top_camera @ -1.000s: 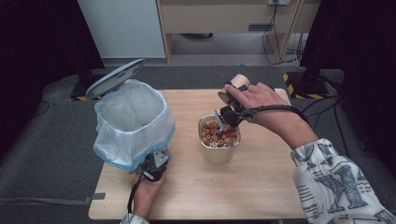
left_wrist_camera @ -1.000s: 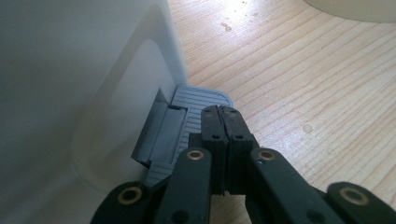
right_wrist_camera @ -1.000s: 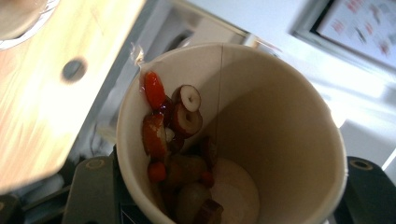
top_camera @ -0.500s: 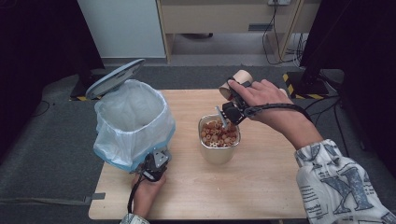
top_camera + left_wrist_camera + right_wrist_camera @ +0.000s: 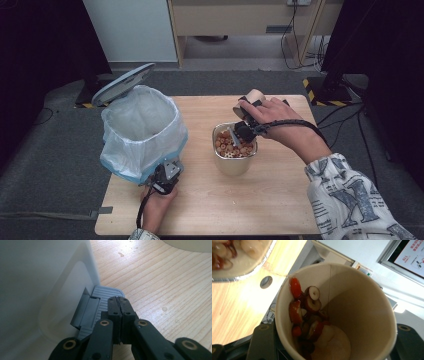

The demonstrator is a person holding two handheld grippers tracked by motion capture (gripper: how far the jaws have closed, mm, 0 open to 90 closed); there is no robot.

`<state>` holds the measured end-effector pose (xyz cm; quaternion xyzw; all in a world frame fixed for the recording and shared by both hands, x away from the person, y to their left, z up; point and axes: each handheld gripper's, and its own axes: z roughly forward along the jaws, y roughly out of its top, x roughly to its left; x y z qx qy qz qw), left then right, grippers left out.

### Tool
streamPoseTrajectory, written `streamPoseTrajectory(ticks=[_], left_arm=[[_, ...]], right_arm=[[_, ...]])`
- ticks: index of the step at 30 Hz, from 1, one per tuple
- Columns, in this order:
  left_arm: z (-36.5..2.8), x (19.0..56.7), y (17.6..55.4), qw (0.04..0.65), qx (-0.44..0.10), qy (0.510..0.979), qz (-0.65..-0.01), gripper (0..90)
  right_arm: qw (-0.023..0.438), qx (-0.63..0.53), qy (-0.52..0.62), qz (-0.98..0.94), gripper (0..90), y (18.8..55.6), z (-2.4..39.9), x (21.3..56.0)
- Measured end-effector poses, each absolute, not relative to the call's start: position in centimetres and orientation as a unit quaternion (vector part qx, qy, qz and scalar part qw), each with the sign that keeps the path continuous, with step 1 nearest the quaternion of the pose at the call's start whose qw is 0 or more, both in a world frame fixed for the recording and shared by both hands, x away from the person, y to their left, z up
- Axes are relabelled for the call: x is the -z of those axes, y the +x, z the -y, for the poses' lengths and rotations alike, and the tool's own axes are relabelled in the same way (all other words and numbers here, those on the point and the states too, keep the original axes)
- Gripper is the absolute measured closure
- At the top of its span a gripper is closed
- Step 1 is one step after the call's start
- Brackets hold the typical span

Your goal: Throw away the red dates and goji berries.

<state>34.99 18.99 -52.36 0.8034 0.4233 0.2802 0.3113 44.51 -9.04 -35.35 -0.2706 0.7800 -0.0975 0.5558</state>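
Note:
A white pedal bin (image 5: 142, 130) with a plastic liner stands at the table's left, its grey lid (image 5: 122, 82) raised. My left gripper (image 5: 162, 182) is shut with nothing held, and its tips (image 5: 119, 300) rest on the bin's grey pedal (image 5: 100, 305). At the right, my right gripper (image 5: 245, 122) is shut on a paper cup (image 5: 250, 97), held tilted over a metal container (image 5: 234, 160) of dried fruit slices (image 5: 231, 146). In the right gripper view the cup (image 5: 352, 302) holds red and white fruit slices (image 5: 308, 312) that slide toward its rim.
The wooden table (image 5: 280, 210) has bare room in front of and to the right of the container. A cabinet (image 5: 240, 20) and cables (image 5: 295, 30) lie on the floor beyond the far edge. The person's patterned sleeve (image 5: 350, 195) reaches in from the lower right.
The right hand has sunk a little with the cup, bringing it closer over the metal container. The left hand and the bin's lid have stayed put.

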Motion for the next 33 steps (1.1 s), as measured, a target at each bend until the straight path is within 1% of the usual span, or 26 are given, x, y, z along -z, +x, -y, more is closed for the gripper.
streamPoseTrajectory(ticks=[3, 8, 9, 10, 12, 14, 15, 17, 18, 21, 26, 33], left_arm=[[-19.0, 52.4, 35.0, 0.311, -0.28, 0.803, -0.424, 88.1], [-19.0, 52.4, 35.0, 0.311, -0.28, 0.803, -0.425, 88.1], [-19.0, 52.4, 35.0, 0.311, -0.28, 0.803, -0.424, 88.1], [-19.0, 52.4, 35.0, 0.311, -0.28, 0.803, -0.424, 88.1], [-19.0, 52.3, 35.0, 0.312, -0.278, 0.803, -0.425, 88.1], [-19.0, 52.3, 35.0, 0.311, -0.28, 0.803, -0.424, 88.1], [-18.9, 52.4, 35.0, 0.311, -0.281, 0.803, -0.424, 88.1], [-19.0, 52.4, 35.0, 0.311, -0.279, 0.803, -0.425, 88.1], [-19.0, 52.3, 35.0, 0.311, -0.279, 0.803, -0.425, 88.1], [-19.0, 52.4, 35.0, 0.311, -0.28, 0.803, -0.424, 88.1], [-19.0, 52.3, 35.0, 0.311, -0.279, 0.803, -0.425, 88.1], [-19.0, 52.3, 35.0, 0.311, -0.279, 0.803, -0.424, 88.1]], right_arm=[[0.562, 0.098, -0.275, -0.774, 36.9, 44.3, 9.3, 34.4], [0.585, 0.07, -0.24, -0.771, 37.1, 44.2, 9.4, 32.7], [0.582, 0.076, -0.245, -0.772, 37.1, 44.3, 9.1, 33.3], [0.552, 0.105, -0.276, -0.78, 37.1, 44.4, 8.9, 34.8], [0.535, 0.14, -0.315, -0.771, 37.1, 44.2, 8.8, 36.3], [0.565, 0.106, -0.27, -0.772, 37.2, 44.7, 8.9, 34.7], [0.562, 0.108, -0.27, -0.774, 37.2, 44.7, 9.1, 34.3], [0.544, 0.139, -0.297, -0.772, 37.1, 44.2, 9.1, 34.9], [0.542, 0.131, -0.292, -0.778, 37.1, 43.9, 9.0, 35.0], [0.557, 0.11, -0.281, -0.774, 37.0, 43.9, 8.7, 34.2], [0.553, 0.113, -0.291, -0.773, 37.0, 44.0, 8.6, 34.7], [0.554, 0.085, -0.267, -0.784, 36.8, 44.1, 8.9, 34.7]])
